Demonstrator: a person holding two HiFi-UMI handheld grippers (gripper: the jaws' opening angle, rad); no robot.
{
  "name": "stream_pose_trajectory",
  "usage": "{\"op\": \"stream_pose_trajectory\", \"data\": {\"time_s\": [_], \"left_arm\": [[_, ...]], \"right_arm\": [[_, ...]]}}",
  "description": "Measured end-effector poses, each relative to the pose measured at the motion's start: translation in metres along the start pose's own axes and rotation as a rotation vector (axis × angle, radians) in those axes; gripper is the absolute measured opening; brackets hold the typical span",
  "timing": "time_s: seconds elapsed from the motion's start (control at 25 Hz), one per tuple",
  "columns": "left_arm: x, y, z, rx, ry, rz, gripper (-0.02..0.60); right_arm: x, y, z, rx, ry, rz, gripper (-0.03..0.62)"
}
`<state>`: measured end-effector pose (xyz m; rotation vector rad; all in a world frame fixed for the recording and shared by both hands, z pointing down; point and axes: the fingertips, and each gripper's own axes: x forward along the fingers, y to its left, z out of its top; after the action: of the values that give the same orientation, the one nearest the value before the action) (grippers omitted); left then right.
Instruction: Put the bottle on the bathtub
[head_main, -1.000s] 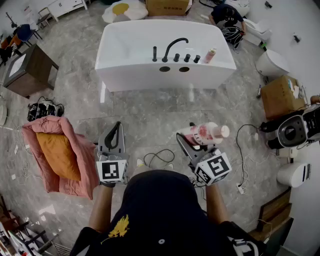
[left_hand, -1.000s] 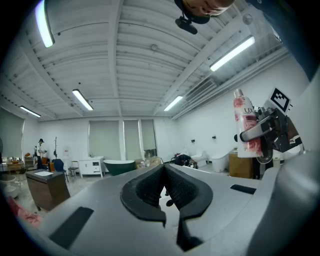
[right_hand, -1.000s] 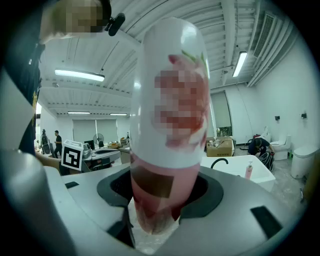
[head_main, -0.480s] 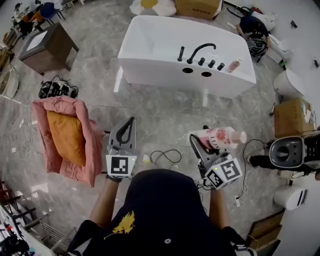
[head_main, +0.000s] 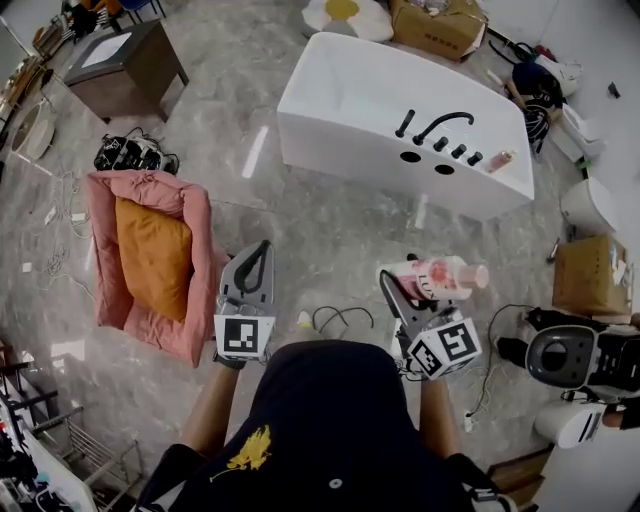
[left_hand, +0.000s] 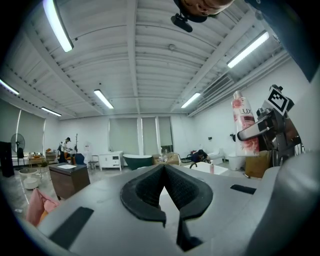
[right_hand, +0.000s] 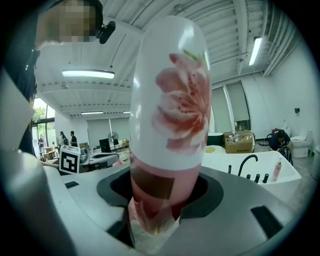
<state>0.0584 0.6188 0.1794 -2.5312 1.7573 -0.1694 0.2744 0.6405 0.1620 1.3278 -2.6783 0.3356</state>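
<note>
The white bathtub (head_main: 370, 100) stands on the floor at the upper right of the head view, with a black faucet (head_main: 440, 125) and a small pink bottle (head_main: 500, 160) on its deck. My right gripper (head_main: 400, 285) is shut on a pink-and-white flowered bottle (head_main: 440, 274), held well short of the tub. In the right gripper view the bottle (right_hand: 170, 125) stands up from the jaws and fills the middle, with the bathtub (right_hand: 250, 175) behind at the right. My left gripper (head_main: 257, 250) is shut with nothing in it; its jaws meet in the left gripper view (left_hand: 162, 172).
A pink armchair with an orange cushion (head_main: 150, 260) is on the left. A brown cabinet (head_main: 125, 55) and black bags (head_main: 135, 152) lie beyond it. A cable (head_main: 335, 320) lies on the floor between the grippers. Cardboard boxes (head_main: 590, 275) and a toilet (head_main: 590, 205) stand at the right.
The head view has swung, so the bathtub has slid to the upper right and the armchair toward the middle left. Both grippers keep their pose, the right still holding the bottle.
</note>
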Motion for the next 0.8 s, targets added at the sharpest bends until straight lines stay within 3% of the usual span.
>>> {"op": "stream_pose_trajectory", "data": {"time_s": [0.36, 0.56, 0.8], "left_arm": [[0.010, 0.057, -0.015, -0.003, 0.022, 0.031, 0.014], [0.053, 0.082, -0.020, -0.006, 0.027, 0.052, 0.014], [0.138, 0.111, -0.026, 0.022, 0.058, 0.088, 0.014]], "right_arm": [[0.061, 0.021, -0.010, 0.000, 0.056, 0.015, 0.238], [0.113, -0.009, -0.007, -0.008, 0.077, 0.020, 0.238], [0.199, -0.074, 0.000, -0.015, 0.083, 0.053, 0.238]]}}
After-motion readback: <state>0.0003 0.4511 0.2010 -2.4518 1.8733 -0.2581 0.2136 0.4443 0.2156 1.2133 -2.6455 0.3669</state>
